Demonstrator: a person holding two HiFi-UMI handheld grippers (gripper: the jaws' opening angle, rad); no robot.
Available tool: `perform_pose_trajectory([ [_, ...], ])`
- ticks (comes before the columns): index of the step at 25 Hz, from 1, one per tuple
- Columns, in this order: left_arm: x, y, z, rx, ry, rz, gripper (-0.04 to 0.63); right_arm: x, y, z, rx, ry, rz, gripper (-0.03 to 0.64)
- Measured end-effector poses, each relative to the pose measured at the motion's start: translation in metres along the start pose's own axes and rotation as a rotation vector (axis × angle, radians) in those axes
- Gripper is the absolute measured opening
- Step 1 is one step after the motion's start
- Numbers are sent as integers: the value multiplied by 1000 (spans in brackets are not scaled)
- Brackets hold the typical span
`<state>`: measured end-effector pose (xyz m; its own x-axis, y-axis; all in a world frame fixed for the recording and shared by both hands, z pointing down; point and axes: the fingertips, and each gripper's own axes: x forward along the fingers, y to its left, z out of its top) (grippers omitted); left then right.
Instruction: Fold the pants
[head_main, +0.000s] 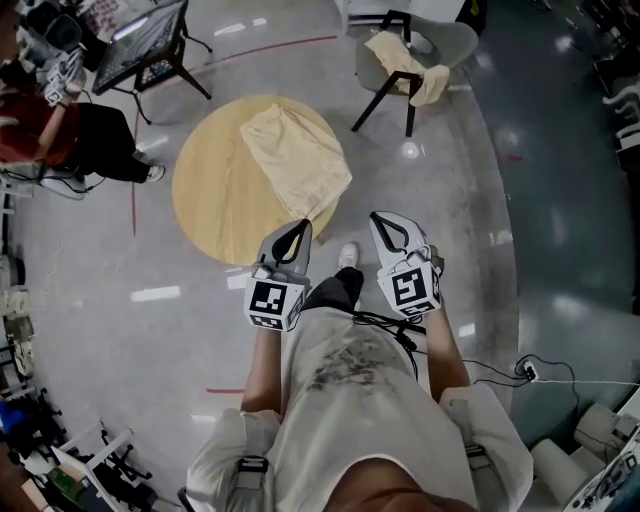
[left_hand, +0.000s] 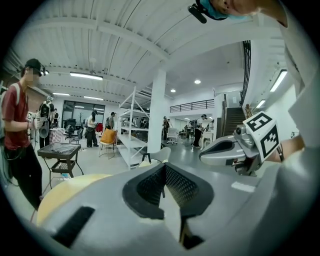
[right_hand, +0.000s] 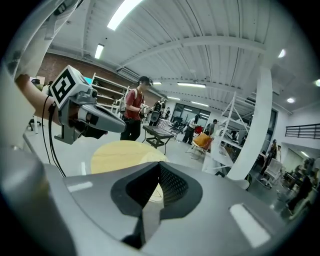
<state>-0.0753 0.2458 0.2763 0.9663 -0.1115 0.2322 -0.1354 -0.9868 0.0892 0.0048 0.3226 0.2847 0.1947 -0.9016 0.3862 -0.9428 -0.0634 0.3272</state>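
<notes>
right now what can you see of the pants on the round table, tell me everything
The pants are pale cream cloth, soft and lightly creased. They look folded into a rough rectangle that lies flat and askew on the round wooden table. In the head view they sit on the table's right half, with their right side reaching its rim. Only the tabletop touches them. The left gripper and right gripper are held nearer the person, fingers shut and empty.

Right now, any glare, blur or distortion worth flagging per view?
Head view: sharp, light glare spots on the floor, pants evenly lit. Left gripper view: heavy fisheye, black corners, jaws soft. Right gripper view: same fisheye, bright ceiling strip, table sharp.
</notes>
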Motion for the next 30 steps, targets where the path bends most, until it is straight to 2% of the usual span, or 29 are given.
perform_pose_trajectory([
  [10, 74, 41, 0, -49, 4, 73, 8, 75, -45, -5, -63, 20, 139, 9],
  [17, 103, 54, -6, -26, 19, 19, 8, 115, -60, -3, -104, 39, 197, 9],
  [22, 116, 67, -12, -54, 35, 21, 8, 135, -64, -7, -137, 62, 246, 9],
  [26, 121, 63, -13, -48, 31, -11, 8, 144, -62, -15, -144, 84, 296, 9],
  [30, 122, 70, -16, -53, 44, 19, 8, 155, -60, -18, -140, 95, 343, 9],
])
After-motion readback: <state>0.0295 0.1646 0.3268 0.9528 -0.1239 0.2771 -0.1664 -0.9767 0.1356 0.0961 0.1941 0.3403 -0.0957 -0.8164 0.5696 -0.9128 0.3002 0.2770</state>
